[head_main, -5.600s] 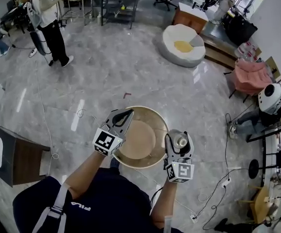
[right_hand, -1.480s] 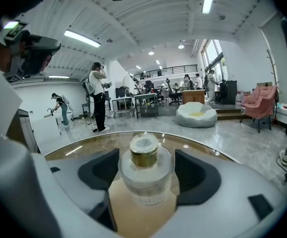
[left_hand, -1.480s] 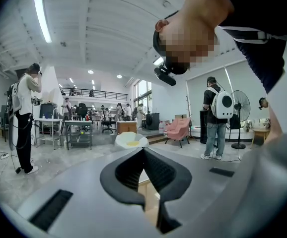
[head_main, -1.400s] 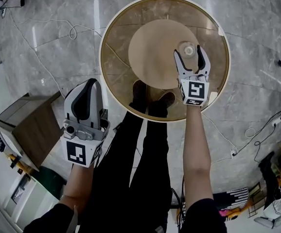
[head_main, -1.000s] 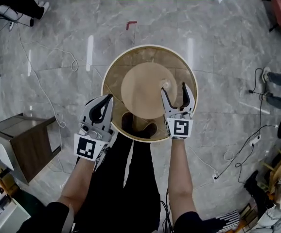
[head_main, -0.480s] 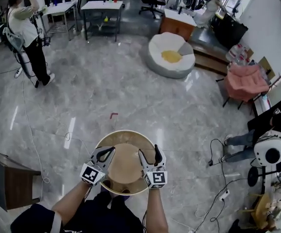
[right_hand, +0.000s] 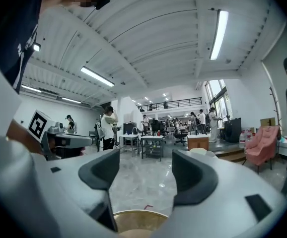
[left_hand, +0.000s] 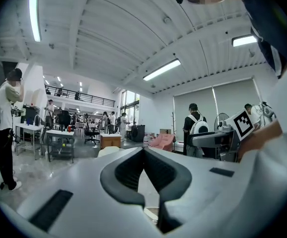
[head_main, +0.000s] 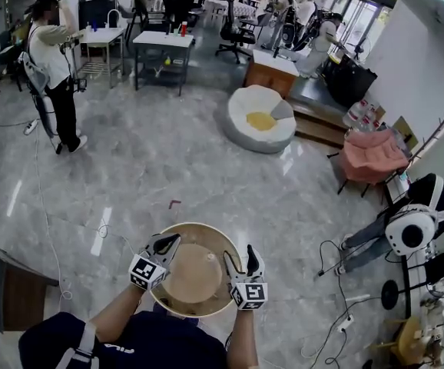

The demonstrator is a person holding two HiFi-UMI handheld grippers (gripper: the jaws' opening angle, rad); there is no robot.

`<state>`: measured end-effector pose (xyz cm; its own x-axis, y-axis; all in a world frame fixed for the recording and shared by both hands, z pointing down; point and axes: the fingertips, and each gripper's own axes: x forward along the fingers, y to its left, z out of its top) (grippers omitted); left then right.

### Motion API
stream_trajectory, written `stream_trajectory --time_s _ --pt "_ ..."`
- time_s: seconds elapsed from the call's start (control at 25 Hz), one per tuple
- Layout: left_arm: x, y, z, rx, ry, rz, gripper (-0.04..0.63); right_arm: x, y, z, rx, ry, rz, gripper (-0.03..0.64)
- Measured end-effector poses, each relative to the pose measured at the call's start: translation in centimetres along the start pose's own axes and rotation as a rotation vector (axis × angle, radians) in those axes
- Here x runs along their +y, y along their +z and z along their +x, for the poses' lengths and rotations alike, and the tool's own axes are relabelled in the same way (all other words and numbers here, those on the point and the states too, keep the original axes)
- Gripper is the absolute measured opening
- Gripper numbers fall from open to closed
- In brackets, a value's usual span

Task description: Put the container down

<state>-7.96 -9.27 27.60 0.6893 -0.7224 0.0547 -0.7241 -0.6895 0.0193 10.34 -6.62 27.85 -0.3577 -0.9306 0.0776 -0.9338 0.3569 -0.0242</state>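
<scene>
A round table with a glass top (head_main: 199, 226) and a tan centre disc stands right in front of me. I cannot make out the small clear container on it in any view. My left gripper (head_main: 171, 241) hovers over the table's near left rim with its jaws shut and nothing in them; its fingertips (left_hand: 143, 151) meet in the left gripper view. Over the near right rim my right gripper (head_main: 240, 257) is open and empty. In the right gripper view the right gripper (right_hand: 146, 170) shows a wide gap, with the table's rim (right_hand: 133, 214) below it.
Grey marble floor surrounds the table, with cables (head_main: 103, 229) trailing to the left. A wooden cabinet (head_main: 7, 294) stands at the near left. Farther off are a standing person (head_main: 53, 68), a white beanbag (head_main: 260, 118), desks (head_main: 160, 43), a pink chair (head_main: 372, 154) and a seated person (head_main: 414, 217).
The right gripper has opened, left the container on the table and drawn back to the near rim. The left gripper came up to the left rim. The head view has tilted up.
</scene>
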Motion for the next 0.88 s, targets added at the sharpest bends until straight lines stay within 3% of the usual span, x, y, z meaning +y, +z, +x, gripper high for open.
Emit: stream_trajectory --time_s 0.8,0.84,0.88 --pt "0.5 2.0 -0.2 -0.035 0.003 -0.003 0.025 0.6 2.0 -0.1 -0.051 -0.031 -0.002 0.333" --pt "0.5 1.9 -0.1 -0.035 0.000 -0.005 0.025 0.3 2.0 -0.3 -0.056 -0.052 -0.002 0.296" --pt "0.4 2.0 -0.1 -0.035 -0.002 -0.008 0.025 -0.1 2.2 -0.6 -0.064 -0.078 -0.005 0.194"
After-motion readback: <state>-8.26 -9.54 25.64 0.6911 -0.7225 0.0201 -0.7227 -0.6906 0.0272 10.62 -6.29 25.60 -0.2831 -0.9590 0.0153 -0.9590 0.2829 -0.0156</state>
